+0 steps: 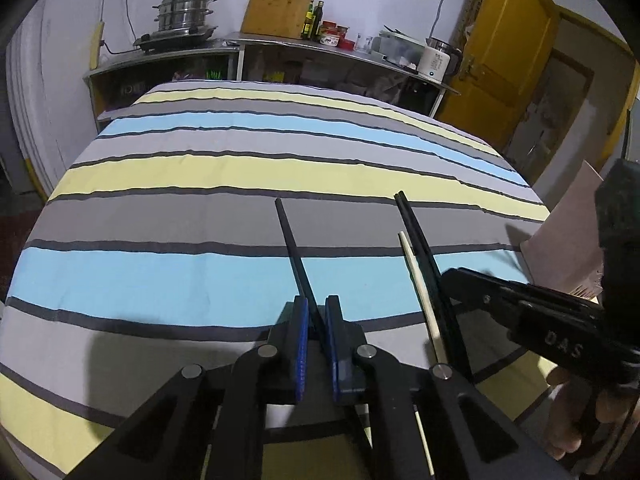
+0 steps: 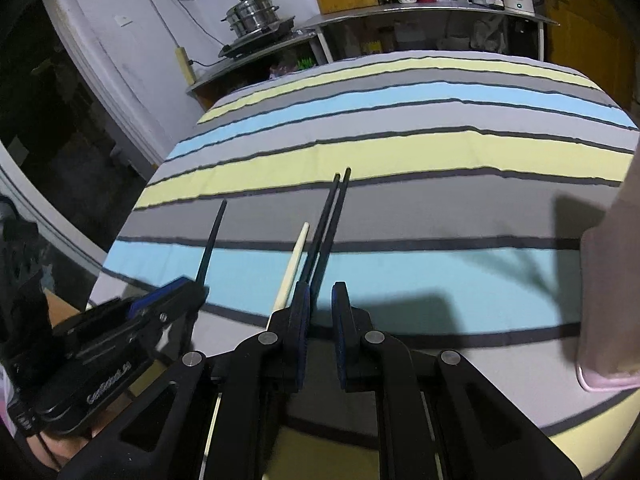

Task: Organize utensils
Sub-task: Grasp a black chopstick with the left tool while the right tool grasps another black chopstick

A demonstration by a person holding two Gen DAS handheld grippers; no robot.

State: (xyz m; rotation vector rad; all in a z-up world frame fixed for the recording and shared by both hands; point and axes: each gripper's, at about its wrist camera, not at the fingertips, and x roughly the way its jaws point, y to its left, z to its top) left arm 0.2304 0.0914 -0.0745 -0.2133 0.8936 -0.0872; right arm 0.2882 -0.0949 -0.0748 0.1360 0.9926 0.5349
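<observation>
A striped cloth (image 1: 200,272) in grey, blue and yellow covered the counter and filled most of both views. At its right edge stood a pinkish box (image 2: 608,304), only partly in view; what it held could not be told.

The left tongs (image 1: 316,320) were closed almost fully on a single black chopstick (image 1: 292,248), which passed between the blue pads and pointed away over the cloth. From the right wrist view the same stick (image 2: 212,240) stuck out of the left tongs' tip.

The right tongs (image 2: 322,304) stood with a narrow gap between the pads. A pair of black chopsticks (image 2: 330,220) ran up from the left pad of that gap, side by side and touching each other. Whether the pads truly pinched them or the pair merely lay against one pad could not be told. Just left of the pair lay a pale wooden chopstick (image 2: 292,264), its near end hidden behind the tongs, so its support was unclear.

Judging from this, the gathering step was in hand: loose chopsticks were being brought together by kind. The next move would likely call for carrying the single black stick across to the black pair, lining it up parallel, and then taking the bundle toward the box.
</observation>
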